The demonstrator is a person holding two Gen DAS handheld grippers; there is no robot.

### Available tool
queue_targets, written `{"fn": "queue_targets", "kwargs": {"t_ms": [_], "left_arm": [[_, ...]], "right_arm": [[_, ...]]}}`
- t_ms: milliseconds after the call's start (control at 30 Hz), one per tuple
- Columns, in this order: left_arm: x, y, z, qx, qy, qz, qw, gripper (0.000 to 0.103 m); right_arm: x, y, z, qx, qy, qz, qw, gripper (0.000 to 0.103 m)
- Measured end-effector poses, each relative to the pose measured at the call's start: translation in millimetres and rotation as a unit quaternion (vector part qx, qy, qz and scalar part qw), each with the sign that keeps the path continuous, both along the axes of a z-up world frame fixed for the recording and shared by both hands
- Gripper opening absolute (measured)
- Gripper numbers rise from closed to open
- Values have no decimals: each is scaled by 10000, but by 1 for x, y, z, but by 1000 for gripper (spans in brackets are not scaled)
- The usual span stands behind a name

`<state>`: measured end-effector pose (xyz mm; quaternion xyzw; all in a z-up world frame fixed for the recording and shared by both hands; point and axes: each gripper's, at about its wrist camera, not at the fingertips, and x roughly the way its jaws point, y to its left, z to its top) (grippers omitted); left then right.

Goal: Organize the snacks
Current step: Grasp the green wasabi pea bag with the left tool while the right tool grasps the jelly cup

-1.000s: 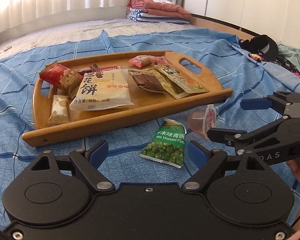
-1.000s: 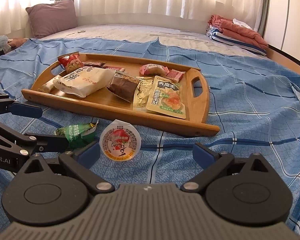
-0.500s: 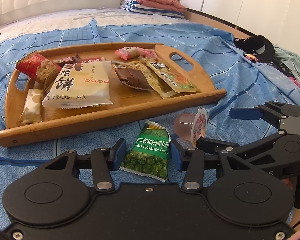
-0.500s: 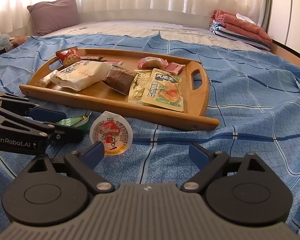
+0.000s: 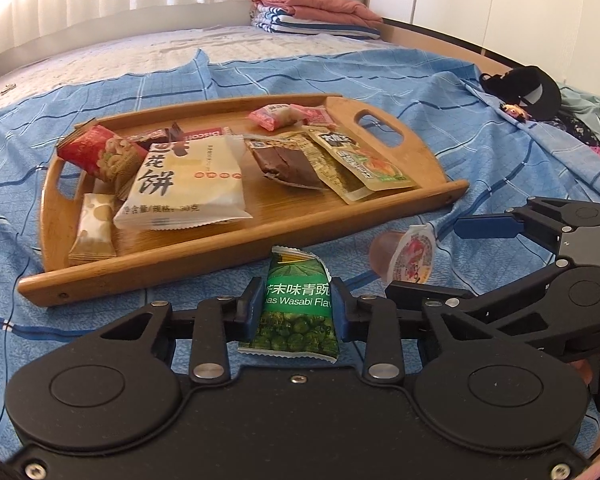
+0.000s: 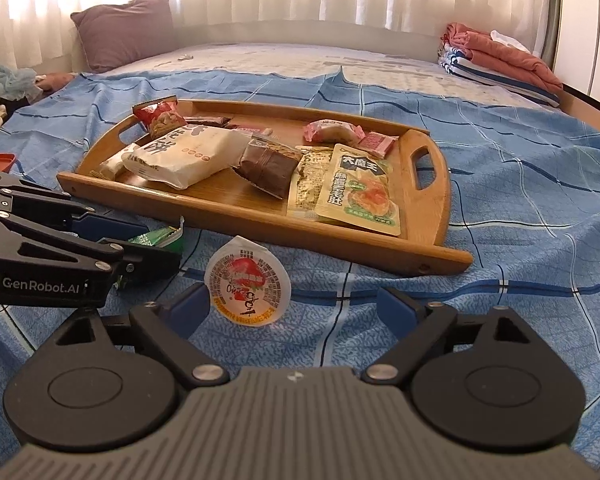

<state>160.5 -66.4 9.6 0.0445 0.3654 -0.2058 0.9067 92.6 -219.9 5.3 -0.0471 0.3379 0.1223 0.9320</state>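
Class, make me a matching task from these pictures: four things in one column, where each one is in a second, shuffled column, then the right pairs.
1. wasabi pea packet
2. jelly cup
3. white biscuit pack
4. folded blankets

A. on the wooden tray
B. at the far end of the bed
C. between the left hand-held gripper pads as its jaws are closing
D. on the blue sheet, before the open right hand-held gripper

1-C, 2-D, 3-A, 4-B

bed (image 6: 500,184) | on it: tray (image 6: 436,200), jelly cup (image 6: 247,286), folded blankets (image 6: 500,60)
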Motion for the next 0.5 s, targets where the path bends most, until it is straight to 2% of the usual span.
{"fn": "queue_targets", "kwargs": {"t_ms": [267, 500], "left_arm": [[-1, 11, -2, 114, -47, 176, 9998, 33], [1, 10, -8, 120, 0, 318, 9994, 34]], "right_arm": [[5, 11, -2, 230, 88, -96, 9996, 91], [6, 15, -4, 329, 157, -220, 9991, 79]]}}
